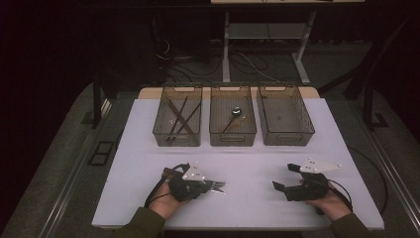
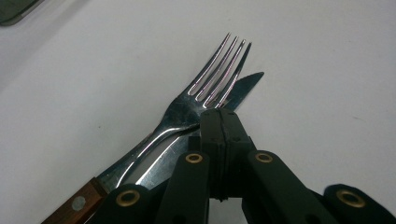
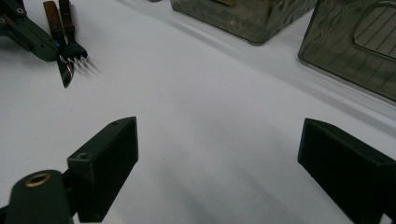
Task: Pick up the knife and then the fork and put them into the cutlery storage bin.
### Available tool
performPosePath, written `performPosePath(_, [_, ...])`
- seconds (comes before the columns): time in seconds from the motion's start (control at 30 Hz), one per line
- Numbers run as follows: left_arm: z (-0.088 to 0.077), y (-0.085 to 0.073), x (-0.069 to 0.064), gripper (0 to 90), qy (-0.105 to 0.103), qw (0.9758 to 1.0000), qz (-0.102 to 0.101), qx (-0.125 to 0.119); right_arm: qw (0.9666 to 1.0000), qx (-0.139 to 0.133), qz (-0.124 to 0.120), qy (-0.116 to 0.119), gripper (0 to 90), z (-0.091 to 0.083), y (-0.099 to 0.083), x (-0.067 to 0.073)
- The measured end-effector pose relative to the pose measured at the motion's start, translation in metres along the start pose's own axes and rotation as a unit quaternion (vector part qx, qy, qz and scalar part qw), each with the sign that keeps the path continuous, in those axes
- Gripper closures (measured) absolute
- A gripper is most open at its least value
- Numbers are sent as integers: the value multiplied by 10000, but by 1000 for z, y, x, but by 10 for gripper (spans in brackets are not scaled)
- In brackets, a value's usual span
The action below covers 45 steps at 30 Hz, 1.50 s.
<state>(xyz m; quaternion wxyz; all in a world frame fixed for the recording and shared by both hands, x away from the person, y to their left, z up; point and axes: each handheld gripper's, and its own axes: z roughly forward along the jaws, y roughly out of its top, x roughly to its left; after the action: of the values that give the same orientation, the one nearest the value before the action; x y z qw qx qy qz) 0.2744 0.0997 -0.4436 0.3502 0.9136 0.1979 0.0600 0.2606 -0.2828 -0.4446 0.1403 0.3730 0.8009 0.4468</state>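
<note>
Near table's front edge, L gripper [image 2: 219,116] pinched closed over fork [image 2: 205,88] & knife [image 2: 243,84], R gripper [image 3: 217,154] open, idle; next: prob. separate, bin.

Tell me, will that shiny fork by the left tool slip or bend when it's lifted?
The fork looks like polished metal, so probably stiff, though slippery between smooth pads. It lies across a knife, so lifting it may drag the knife along. The left tool appears closed just above both.
</note>
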Motion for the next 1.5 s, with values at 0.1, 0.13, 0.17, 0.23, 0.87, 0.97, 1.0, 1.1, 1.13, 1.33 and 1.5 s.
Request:
performPosePath(0.1, [1, 1, 1, 900, 6, 10000, 6, -27, 10000, 2, -11, -1, 119, 1, 0, 0])
performPosePath(0.13, [2, 2, 2, 900, 11, 10000, 15, 6, 10000, 6, -11, -1, 119, 1, 0, 0])
performPosePath(0.17, [2, 2, 2, 900, 16, 10000, -4, -19, 10000, 2, -10, -1, 119, 1, 0, 0])
performPosePath(0.23, [4, 4, 3, 900, 41, 10000, 14, -17, 10000, -1, -11, -5, 119, 1, 0, 0])
performPosePath(0.87, [18, 21, 25, 900, 255, 9996, -93, -12, 10000, 0, 23, -9, 119, 0, 0, -1])
performPosePath(0.97, [19, 23, 30, 900, 315, 9994, -132, -14, 10000, -6, 19, -5, 119, 0, 0, -1])
performPosePath(1.0, [20, 23, 31, 900, 323, 9994, -146, -20, 10000, -5, 27, -2, 119, 0, 0, -1])
performPosePath(1.1, [21, 25, 33, 900, 328, 9994, -144, -19, 10000, -11, 19, 1, 119, 0, 0, -2])
performPosePath(1.13, [22, 25, 32, 900, 338, 9993, -144, -22, 10000, -8, 22, 1, 119, 0, 0, -2])
performPosePath(1.33, [10, 24, 32, 886, 315, 9989, -251, -229, 10000, -13, 1, 3, 119, 0, 0, -1])
performPosePath(1.5, [-12, 16, 34, 803, 393, 9974, -385, -476, 10000, -11, 1, 11, 119, 0, 0, -1])
